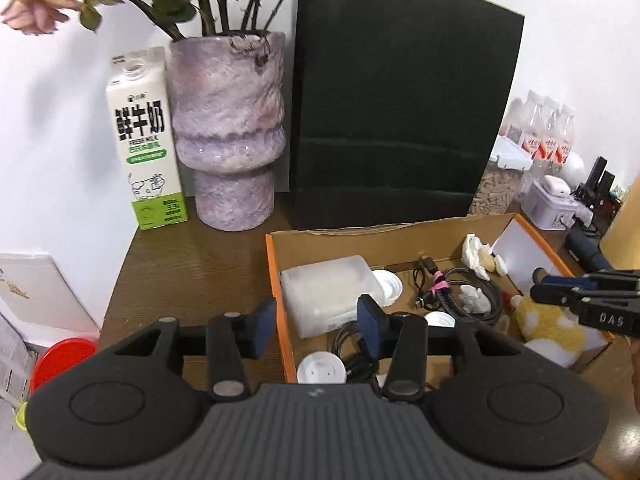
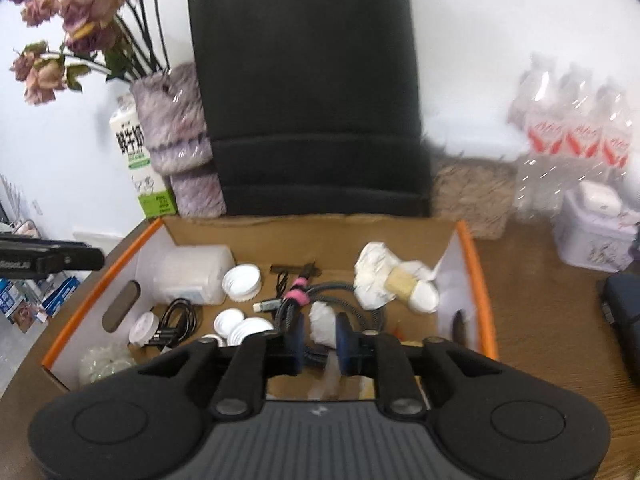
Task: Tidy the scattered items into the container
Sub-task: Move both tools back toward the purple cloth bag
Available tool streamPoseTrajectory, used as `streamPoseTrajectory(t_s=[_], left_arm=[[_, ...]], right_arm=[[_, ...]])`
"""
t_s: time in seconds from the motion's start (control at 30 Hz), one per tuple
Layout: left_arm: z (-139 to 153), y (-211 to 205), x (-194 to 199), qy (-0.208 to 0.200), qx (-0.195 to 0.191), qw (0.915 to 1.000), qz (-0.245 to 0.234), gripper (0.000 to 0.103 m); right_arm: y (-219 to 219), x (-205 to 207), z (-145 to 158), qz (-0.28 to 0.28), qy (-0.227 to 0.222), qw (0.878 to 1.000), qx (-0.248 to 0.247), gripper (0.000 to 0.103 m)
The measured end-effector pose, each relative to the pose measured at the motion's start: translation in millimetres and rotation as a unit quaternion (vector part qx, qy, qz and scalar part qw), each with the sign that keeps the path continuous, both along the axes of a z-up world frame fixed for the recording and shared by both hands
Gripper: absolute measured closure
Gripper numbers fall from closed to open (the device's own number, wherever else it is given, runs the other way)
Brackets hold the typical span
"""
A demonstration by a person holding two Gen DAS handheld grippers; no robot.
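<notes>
An orange-rimmed cardboard box [image 1: 276,276] [image 2: 472,264] sits on the brown table and holds a frosted plastic tub [image 1: 332,296] [image 2: 192,276], white lids [image 2: 242,282], coiled cables [image 2: 296,308], crumpled tissue [image 2: 374,276] and a yellow plush toy [image 1: 548,324]. My left gripper [image 1: 316,326] is open and empty, straddling the box's left wall. My right gripper [image 2: 320,338] hovers over the box, its pads partly closed around a wad of white tissue [image 2: 324,322]. The right gripper also shows in the left wrist view [image 1: 538,284], above the plush toy.
A black paper bag [image 1: 400,112] stands behind the box. A purple vase [image 1: 228,128] with dried flowers and a milk carton [image 1: 146,140] stand at the back left. Water bottles [image 2: 576,140] and a white tin [image 2: 596,236] stand right. A red lid [image 1: 60,360] lies below the table's left edge.
</notes>
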State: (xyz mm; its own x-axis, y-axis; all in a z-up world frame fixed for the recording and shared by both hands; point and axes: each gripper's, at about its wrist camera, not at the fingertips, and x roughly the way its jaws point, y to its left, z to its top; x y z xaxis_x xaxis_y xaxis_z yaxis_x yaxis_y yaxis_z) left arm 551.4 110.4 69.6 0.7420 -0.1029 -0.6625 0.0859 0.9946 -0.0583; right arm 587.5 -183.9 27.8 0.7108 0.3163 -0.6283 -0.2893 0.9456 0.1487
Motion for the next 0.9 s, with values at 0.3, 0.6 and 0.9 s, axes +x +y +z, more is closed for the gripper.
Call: streamPoseTrajectory(t_s=[0.3,0.6,0.9], left_arm=[[22.0,-7.6,-57.5,0.002,-0.01,0.9999,0.003,0.037],[47.3,-15.2,-175.6,-0.056,-0.021,0.9981,0.016,0.024],[26.8,-46.3,-304.6,-0.12,-0.037,0.9914,0.037,0.009]], right_arm=[[-38.2,-49.9,44.5,-0.028,-0.03,0.999,-0.011,0.063],[-74.9,-154.5,84.3,-0.02,-0.078,0.997,-0.011,0.046],[-75.4,-269.3,53.6,0.012,-0.081,0.997,-0.015,0.028]])
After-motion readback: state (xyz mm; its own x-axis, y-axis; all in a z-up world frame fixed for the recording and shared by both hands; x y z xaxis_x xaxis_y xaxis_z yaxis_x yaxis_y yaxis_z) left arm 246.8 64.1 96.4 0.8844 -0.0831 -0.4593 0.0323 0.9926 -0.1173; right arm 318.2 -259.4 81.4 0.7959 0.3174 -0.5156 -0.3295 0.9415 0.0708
